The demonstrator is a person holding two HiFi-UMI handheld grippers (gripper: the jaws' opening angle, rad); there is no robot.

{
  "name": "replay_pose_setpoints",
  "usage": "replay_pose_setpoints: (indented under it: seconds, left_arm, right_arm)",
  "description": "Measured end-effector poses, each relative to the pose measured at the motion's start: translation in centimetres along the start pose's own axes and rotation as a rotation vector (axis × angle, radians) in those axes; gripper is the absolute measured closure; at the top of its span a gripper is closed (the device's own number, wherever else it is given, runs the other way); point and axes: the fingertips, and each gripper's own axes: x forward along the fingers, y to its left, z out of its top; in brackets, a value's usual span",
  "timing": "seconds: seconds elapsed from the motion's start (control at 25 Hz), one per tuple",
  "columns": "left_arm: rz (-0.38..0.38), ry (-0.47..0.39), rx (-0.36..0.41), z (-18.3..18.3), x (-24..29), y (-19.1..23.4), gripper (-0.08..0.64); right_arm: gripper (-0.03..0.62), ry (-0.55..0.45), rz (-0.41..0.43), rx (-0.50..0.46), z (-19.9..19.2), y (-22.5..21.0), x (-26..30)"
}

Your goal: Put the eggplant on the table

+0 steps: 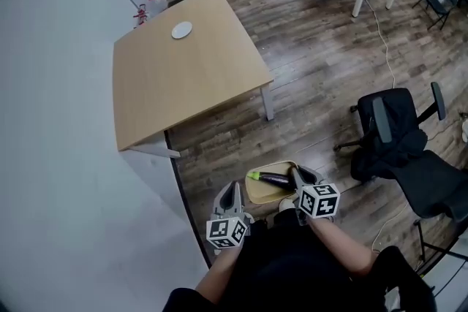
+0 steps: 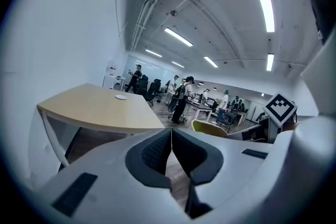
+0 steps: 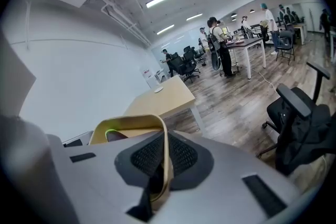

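The right gripper (image 1: 295,174) is pinching the rim of a tan tray (image 1: 262,193), and the eggplant (image 1: 273,178) is lying on that tray, well short of the table (image 1: 183,80), where a small white dish (image 1: 181,30) is sitting. A black office chair (image 1: 401,134) is standing off to the right. The left gripper (image 1: 232,195) is pressed together on nothing. The right gripper view is showing only the eggplant's green end behind the tray rim, the jaws hiding the rest. People (image 2: 181,99) are standing far off, too small to make out
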Motion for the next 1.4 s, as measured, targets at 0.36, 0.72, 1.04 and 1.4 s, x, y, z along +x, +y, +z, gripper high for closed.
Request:
replay_pose_setpoints:
  seconds: [0.36, 0.72, 1.04, 1.4]
  left_arm:
    - [0.032, -0.035, 0.005, 0.4, -0.2, -0.6, 0.545]
    - [0.009, -0.048, -0.004, 1.7, 4.0, 0.0, 0.545]
    - [-0.045, -0.027, -0.019, 3.7, 11.4, 4.3, 0.545]
    - [-0.049, 0.0, -0.034, 9.7, 19.7, 13.3, 0.545]
  right_arm:
    - [0.52, -0.002, -0.004, -0.02, -0.4, -1.5, -0.4]
    - [0.518, -0.014, -0.017, -0.02, 2.4, -2.7, 2.2]
    - [0.519, 0.0, -0.077, -0.008, 6.5, -3.3, 9.1]
    - [0.518, 0.013, -0.105, 0.013, 14.4, -0.2, 19.7]
